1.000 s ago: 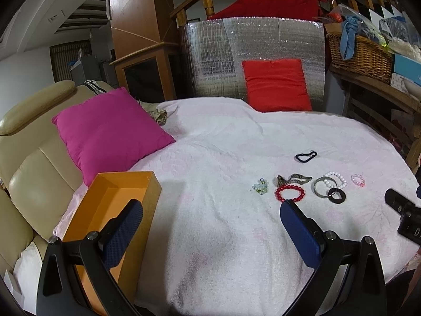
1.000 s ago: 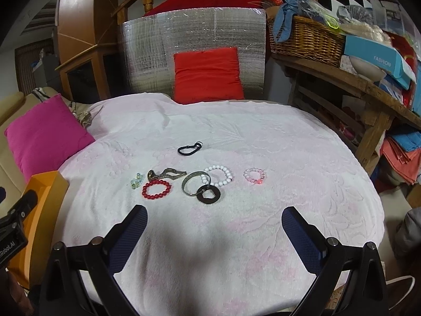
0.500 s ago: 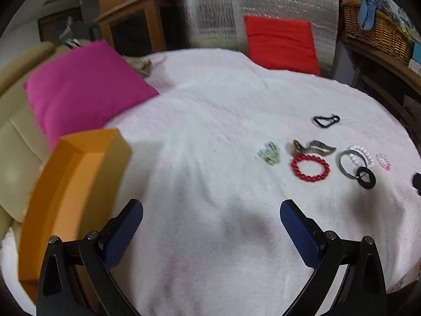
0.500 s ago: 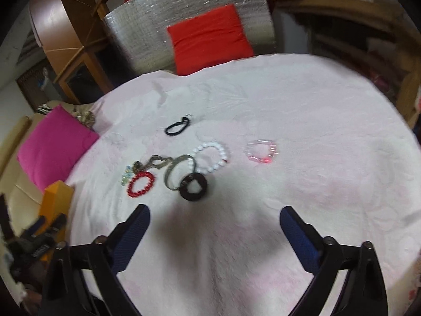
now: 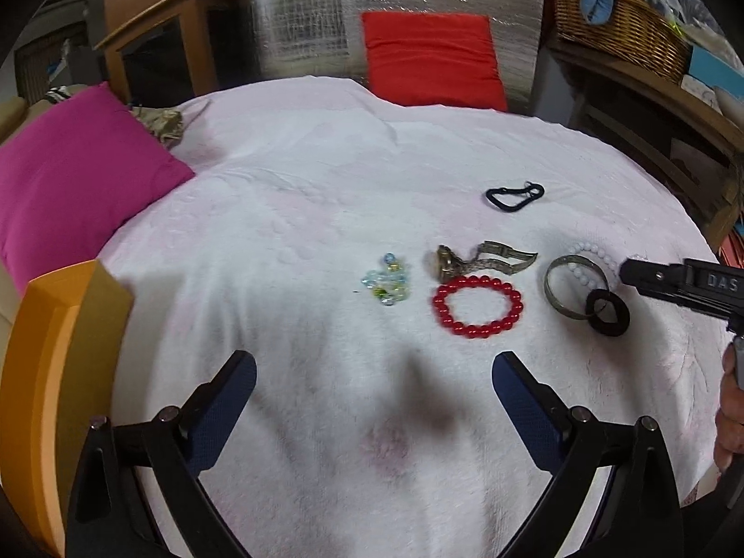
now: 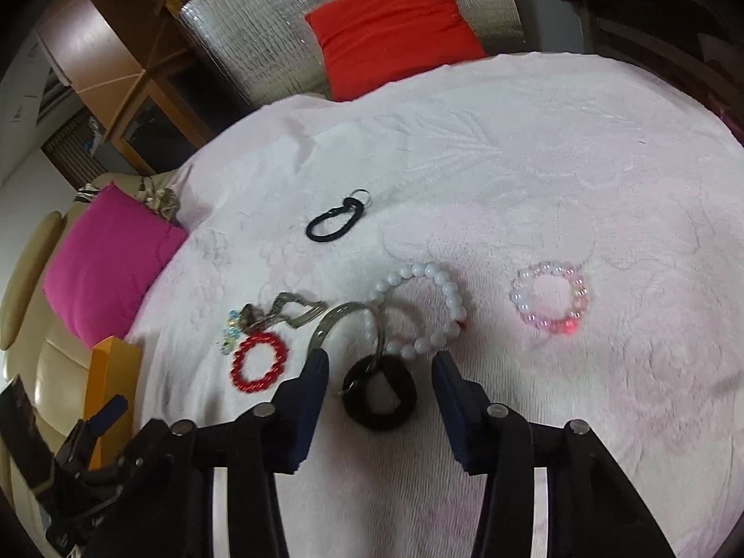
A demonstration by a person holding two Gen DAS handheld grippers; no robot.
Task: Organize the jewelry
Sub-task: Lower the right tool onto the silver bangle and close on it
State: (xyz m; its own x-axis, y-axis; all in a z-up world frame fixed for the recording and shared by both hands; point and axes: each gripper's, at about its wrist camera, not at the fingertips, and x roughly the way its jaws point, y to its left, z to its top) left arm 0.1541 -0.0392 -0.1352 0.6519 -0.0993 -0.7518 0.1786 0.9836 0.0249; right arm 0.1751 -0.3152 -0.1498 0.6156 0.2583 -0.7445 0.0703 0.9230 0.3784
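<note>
Jewelry lies on a white cloth-covered round table [image 5: 325,186]. A red bead bracelet [image 5: 477,300], a watch [image 5: 483,258], a clear bead cluster [image 5: 388,277], a metal bangle [image 5: 573,286], a white bead bracelet [image 6: 421,309], a pink bead bracelet [image 6: 551,297], a black ring-shaped piece [image 6: 379,393] and a black loop [image 5: 514,195] are there. My left gripper [image 5: 374,407] is open above bare cloth, short of the red bracelet. My right gripper [image 6: 379,383] is open, its jaws either side of the black ring-shaped piece.
An orange box [image 5: 51,372] stands open at the table's left edge. A magenta cushion [image 5: 69,176] lies on the sofa to the left. A red cushion [image 5: 430,58] leans on a silver panel behind. A wicker basket [image 5: 618,32] sits on a shelf at right.
Both grippers moved forward and down toward the jewelry. The right gripper's jaws narrowed and now flank the black ring-shaped piece.
</note>
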